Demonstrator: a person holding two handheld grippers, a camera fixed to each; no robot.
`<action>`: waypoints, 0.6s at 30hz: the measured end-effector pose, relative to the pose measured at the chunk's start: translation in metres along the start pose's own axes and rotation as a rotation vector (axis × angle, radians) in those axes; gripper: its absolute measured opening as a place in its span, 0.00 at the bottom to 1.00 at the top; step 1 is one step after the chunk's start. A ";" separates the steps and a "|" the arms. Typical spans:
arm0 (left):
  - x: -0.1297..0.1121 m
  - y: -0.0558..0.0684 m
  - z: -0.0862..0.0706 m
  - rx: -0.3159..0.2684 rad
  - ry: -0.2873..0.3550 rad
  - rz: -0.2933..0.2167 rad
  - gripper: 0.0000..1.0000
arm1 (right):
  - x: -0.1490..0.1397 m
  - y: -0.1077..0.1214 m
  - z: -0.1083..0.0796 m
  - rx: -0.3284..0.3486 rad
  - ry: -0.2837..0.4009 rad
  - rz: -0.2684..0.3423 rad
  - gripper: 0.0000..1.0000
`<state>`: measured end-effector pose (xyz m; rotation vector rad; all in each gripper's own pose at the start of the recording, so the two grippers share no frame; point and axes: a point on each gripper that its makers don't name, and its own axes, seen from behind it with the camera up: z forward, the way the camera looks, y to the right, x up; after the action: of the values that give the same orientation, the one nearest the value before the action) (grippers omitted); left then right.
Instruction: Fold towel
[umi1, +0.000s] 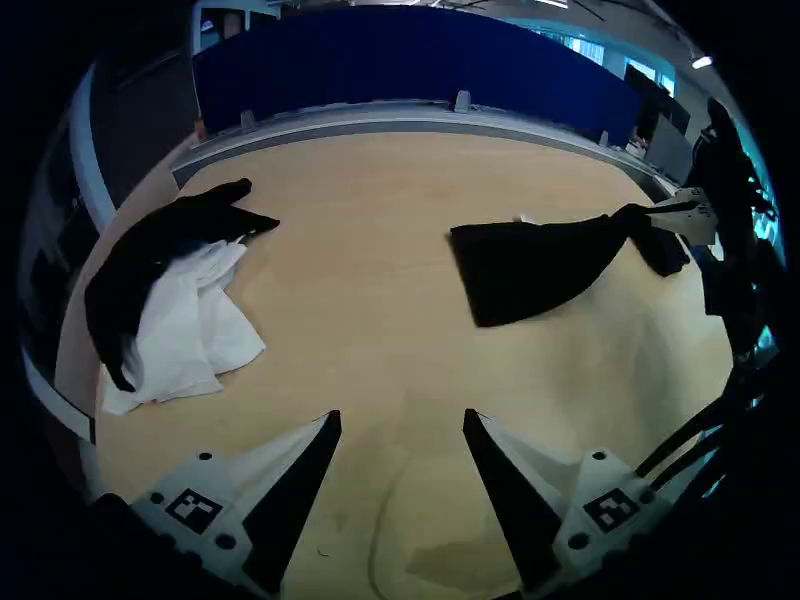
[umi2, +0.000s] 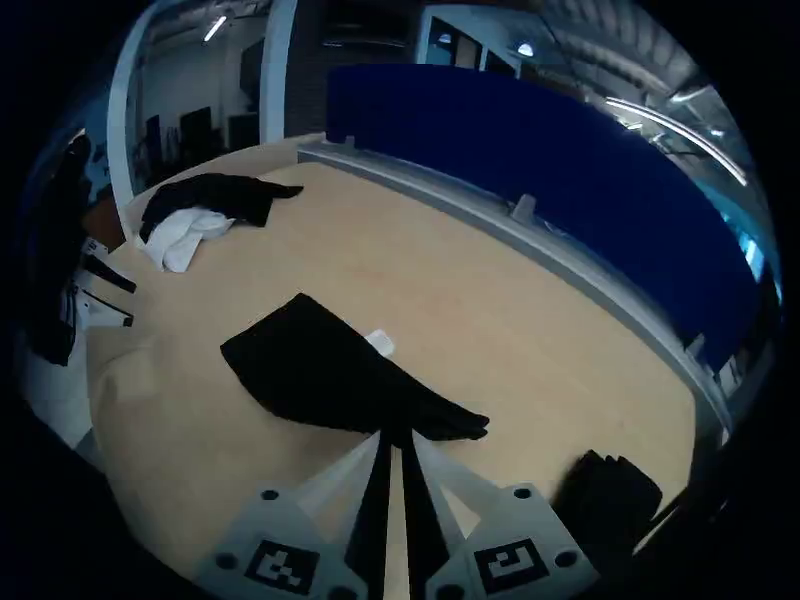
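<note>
The left gripper (umi1: 401, 412) hangs low over the wooden table (umi1: 400, 190) with its two fingers spread wide apart and nothing between them, only bare tabletop in the gap. The black towel (umi1: 530, 265) lies on the table well ahead of it and off to the right, mostly flat, with one end drawn out into a narrow, bunched tail. In the left gripper view that tail runs up to the right gripper (umi1: 690, 214), which has it by the corner.

In the right gripper view the right gripper (umi2: 397, 440) has its fingers drawn almost together, pinching the towel's narrow end between the tips, while the rest of the cloth spreads away from it across the table. A small white patch (umi2: 380, 343) shows at the towel's far edge. A heap of black and white cloth (umi1: 180, 300) sits near the table's left side, well apart from the towel. Another dark bundle (umi2: 610, 500) lies near the table edge just right of the right gripper. A blue partition (umi1: 420, 65) runs along the far side of the table
</note>
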<state>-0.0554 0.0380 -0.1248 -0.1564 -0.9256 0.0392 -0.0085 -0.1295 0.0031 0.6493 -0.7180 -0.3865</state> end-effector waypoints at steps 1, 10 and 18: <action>0.000 0.000 -0.001 -0.002 0.000 0.000 0.90 | 0.000 0.000 0.001 -0.001 -0.003 -0.004 0.07; 0.002 0.002 -0.006 -0.011 0.008 0.004 0.91 | 0.013 -0.008 0.011 0.013 -0.010 -0.049 0.07; 0.002 0.004 -0.010 -0.015 0.017 -0.009 0.90 | 0.041 -0.031 0.025 0.052 0.004 -0.122 0.07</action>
<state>-0.0465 0.0410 -0.1296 -0.1667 -0.9093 0.0228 -0.0009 -0.1842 0.0160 0.7451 -0.6880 -0.4793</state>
